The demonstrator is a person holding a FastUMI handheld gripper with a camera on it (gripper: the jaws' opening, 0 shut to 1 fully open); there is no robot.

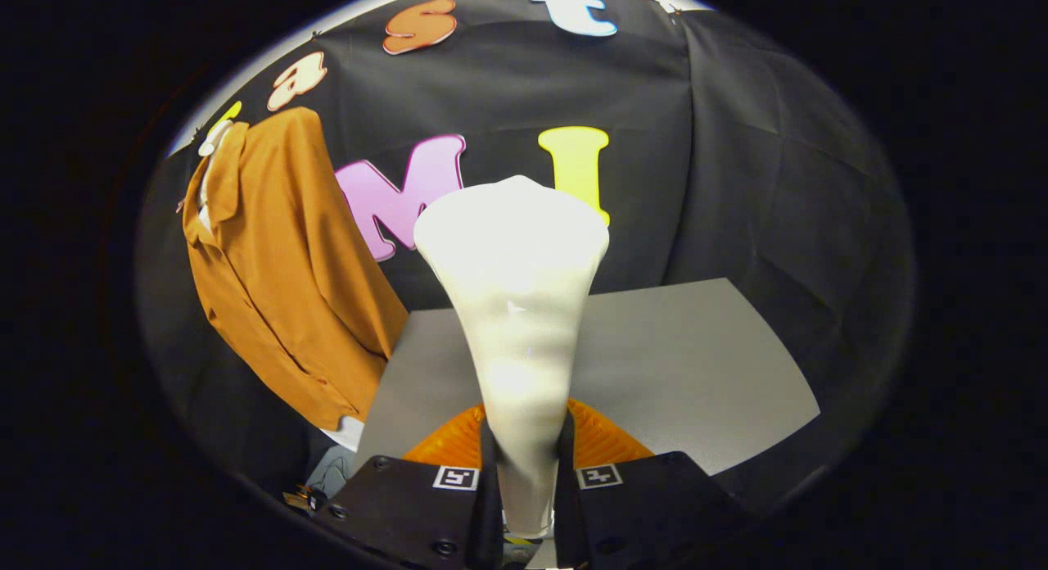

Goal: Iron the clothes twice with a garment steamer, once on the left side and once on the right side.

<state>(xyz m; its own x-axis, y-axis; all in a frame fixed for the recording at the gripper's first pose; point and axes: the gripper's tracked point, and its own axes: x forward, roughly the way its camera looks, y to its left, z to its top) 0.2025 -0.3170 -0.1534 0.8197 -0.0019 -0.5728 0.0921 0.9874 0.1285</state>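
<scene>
Grey table (696, 349) behind; gripper (525, 463) clamps white steamer (516, 308) btwn fingers.

Dim booth, light falling from above, white steamer (516, 308) glaring and washed out between the gripper (524, 463) fingers, grey table (696, 365) evenly lit, heavy fisheye bending, edges darkened.

Tongs (524, 463) clamp white steamer (516, 308) upright over grey table (696, 365); brown shirt (278, 267) hangs beyond.

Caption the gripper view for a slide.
Gripper shut on white garment steamer, orange shirt hanging beyond, to its left.
</scene>
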